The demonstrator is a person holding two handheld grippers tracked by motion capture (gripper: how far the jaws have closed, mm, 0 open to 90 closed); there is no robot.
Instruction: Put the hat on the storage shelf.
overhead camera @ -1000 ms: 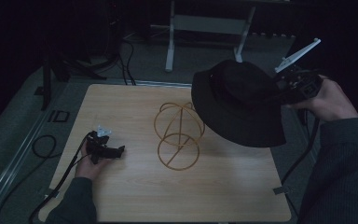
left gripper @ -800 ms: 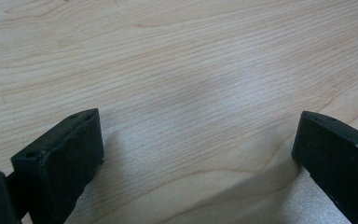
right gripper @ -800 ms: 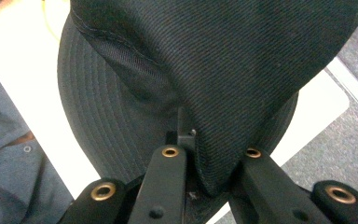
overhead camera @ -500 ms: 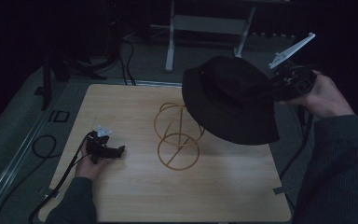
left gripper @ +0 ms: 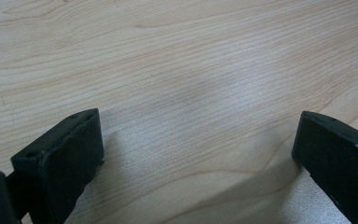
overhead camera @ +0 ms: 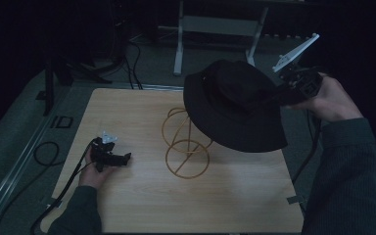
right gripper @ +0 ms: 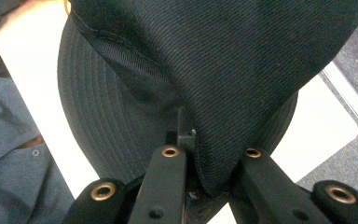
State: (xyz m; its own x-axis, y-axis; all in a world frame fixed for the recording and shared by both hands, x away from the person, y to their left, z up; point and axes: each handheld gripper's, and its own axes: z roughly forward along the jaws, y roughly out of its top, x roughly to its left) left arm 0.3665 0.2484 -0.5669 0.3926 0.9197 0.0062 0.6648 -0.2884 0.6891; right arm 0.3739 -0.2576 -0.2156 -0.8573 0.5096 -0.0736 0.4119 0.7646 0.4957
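Far left on the floor: dark cables looping beside the bench, a pale wood top with rounded corners.

On the bench's left part, the left tool resting low on the wood, gripped from below by the left hand, its cable trailing off toward the near-left edge. Seen along the left tool's own jaws: spread wide apart, nothing between them — bare wood grain only, with both black jaws close over the surface.

Near the bench's middle, a gold wire stand made of rings, upright, its round base ring flat on the wood.

Just right of that and above it, a black brimmed hat, held in the air and tilted, its brim overlapping the stand's upper rings in the high view; touching or clear of them — cannot tell.

At the right, the right tool raised off the bench in the right hand, grey plate on top pointing up and away. Along its jaws: closed tight on a fold of the hat's black fabric, crown bunched above, stitched brim spreading to the left.

Behind the bench, a pale metal frame on the floor.
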